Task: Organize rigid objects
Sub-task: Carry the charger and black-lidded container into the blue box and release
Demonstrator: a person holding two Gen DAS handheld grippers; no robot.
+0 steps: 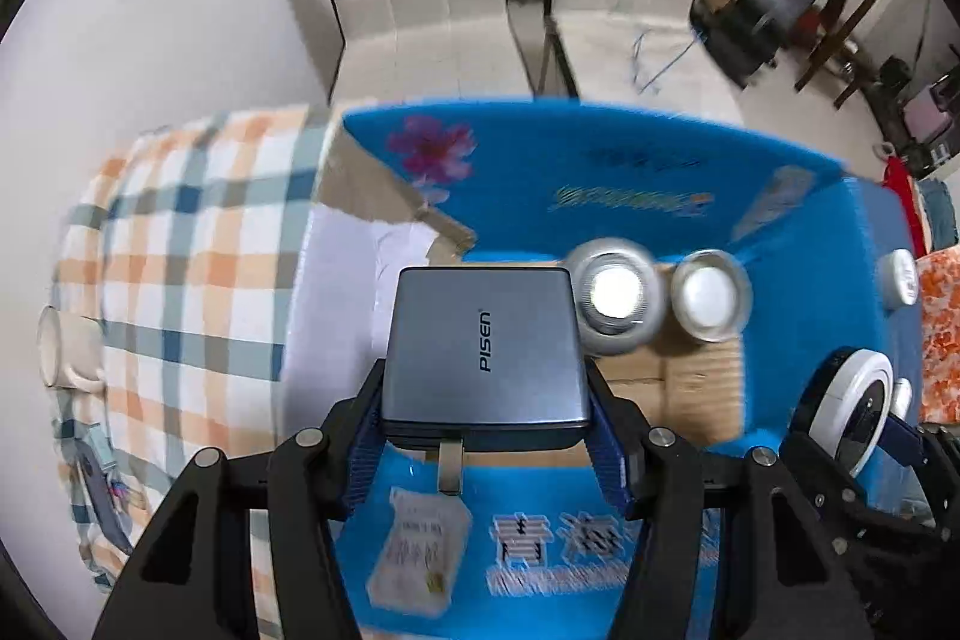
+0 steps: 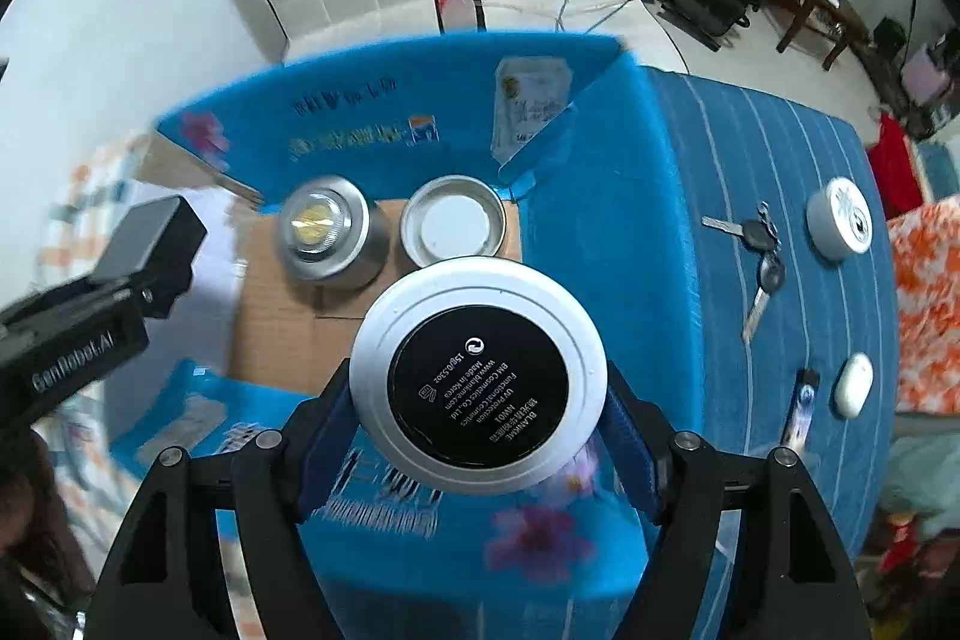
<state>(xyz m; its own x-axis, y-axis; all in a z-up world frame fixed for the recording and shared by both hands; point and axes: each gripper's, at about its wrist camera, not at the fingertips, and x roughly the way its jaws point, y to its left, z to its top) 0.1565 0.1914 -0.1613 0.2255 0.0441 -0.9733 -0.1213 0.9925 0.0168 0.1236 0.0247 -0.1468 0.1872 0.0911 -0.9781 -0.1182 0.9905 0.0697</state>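
The left gripper [image 1: 485, 418] holds a grey charger [image 1: 486, 346] marked PISEN, its jaws closed on the charger's two sides, the plug prong hanging down between them. The charger hangs over the near left part of a blue box [image 1: 630, 160], just inside the near wall and close to the torn cardboard flap [image 1: 384, 190] at the left edge. The right gripper [image 2: 480, 436] clamps a round white compact [image 2: 478, 385] with a black label, jaws tight on its rim; it sits above the box's near wall, right of centre.

Inside the box, on the brown cardboard floor, two things stand against the far wall: a silver tin [image 2: 324, 235] and, touching or just beside it, an open metal lid [image 2: 454, 225] with a white centre. The floor in front of them and to the left is bare, so most of the near half is open. The far right corner is folded in with a paper label [image 2: 528, 106] on it.

Right of the box, on the blue striped cloth [image 2: 750, 172], lie keys [image 2: 759, 250], a round white case [image 2: 839, 219], a white earbud case [image 2: 852, 384] and a small dark stick [image 2: 801, 409], all well apart from the box wall. Left of the box a checked cloth [image 1: 180, 250] covers the counter, with a white mug [image 1: 63, 349] near its left edge.
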